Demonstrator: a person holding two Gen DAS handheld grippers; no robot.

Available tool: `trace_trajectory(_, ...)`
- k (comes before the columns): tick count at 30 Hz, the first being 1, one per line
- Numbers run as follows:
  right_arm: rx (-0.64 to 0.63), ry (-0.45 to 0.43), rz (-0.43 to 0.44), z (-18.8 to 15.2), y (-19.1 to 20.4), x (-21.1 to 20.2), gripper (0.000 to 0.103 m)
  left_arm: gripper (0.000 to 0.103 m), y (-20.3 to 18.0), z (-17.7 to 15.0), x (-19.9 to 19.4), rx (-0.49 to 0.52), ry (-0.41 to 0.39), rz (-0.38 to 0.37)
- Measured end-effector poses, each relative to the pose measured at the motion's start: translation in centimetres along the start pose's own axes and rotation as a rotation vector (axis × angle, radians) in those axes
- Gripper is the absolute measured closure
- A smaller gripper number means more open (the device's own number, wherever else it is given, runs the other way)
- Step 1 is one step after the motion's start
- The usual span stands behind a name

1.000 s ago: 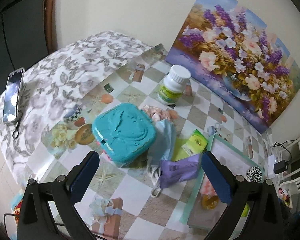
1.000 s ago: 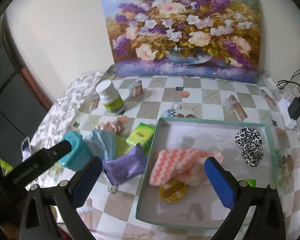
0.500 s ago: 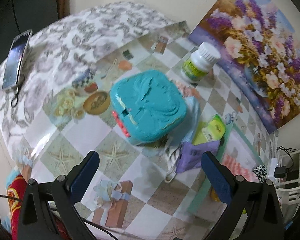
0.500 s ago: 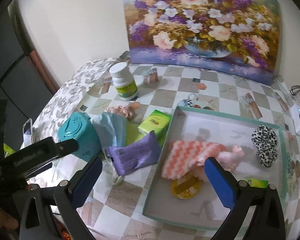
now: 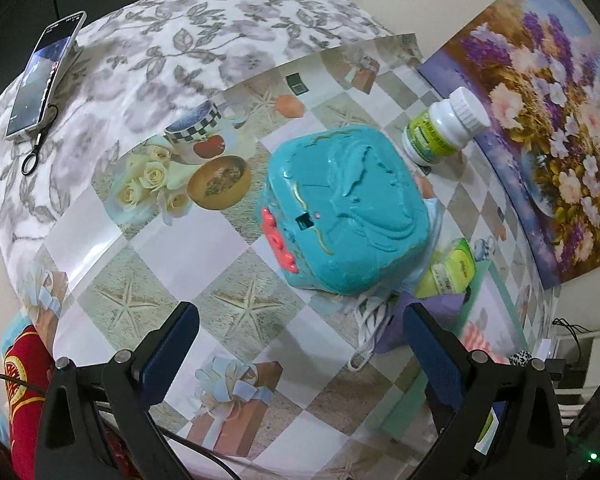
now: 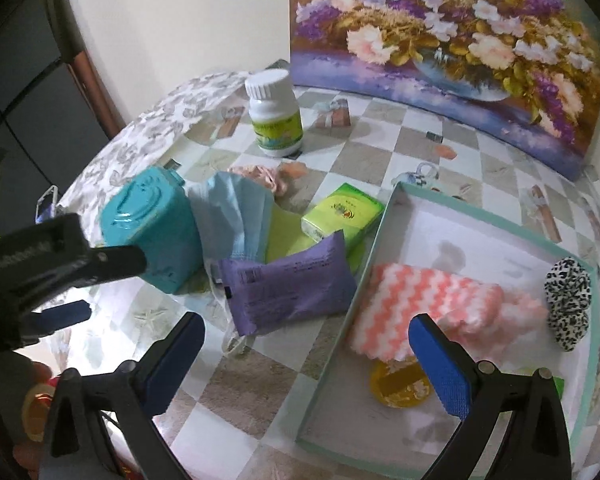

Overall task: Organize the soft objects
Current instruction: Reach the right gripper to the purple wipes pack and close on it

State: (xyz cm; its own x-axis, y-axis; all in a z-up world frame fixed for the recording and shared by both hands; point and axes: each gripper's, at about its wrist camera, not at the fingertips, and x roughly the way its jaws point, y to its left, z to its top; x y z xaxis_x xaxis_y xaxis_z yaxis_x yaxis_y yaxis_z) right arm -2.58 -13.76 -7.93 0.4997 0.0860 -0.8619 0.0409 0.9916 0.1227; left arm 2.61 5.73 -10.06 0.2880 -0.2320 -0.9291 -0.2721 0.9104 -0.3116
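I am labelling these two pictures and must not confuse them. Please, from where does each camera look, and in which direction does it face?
Left wrist: sits behind the left tongs, open, above the table's near-left part, facing down at the teal box; only its own fingers show.
Right wrist: sits behind the right tongs, open, facing the purple pack and tray; the left tool's black body shows at left.
Shared: teal box, purple pack, white bottle, flower painting.

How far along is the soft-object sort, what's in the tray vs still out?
Done: pink-and-white cloth and leopard scrunchie lie in the tray. In hand: nothing; the left gripper and right gripper are both open and empty. Left on the table: purple pack, blue face mask, green tissue pack, pink scrunchie.
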Motion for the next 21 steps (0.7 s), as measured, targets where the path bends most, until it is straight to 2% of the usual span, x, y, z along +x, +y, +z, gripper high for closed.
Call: trace_trajectory(21, -0.135, 0.024, -0.018, 1.7, 2.1, 4.1, 0.0, 0.002, 0.3, 1.7, 2.8, -0.091, 0.052, 0.044)
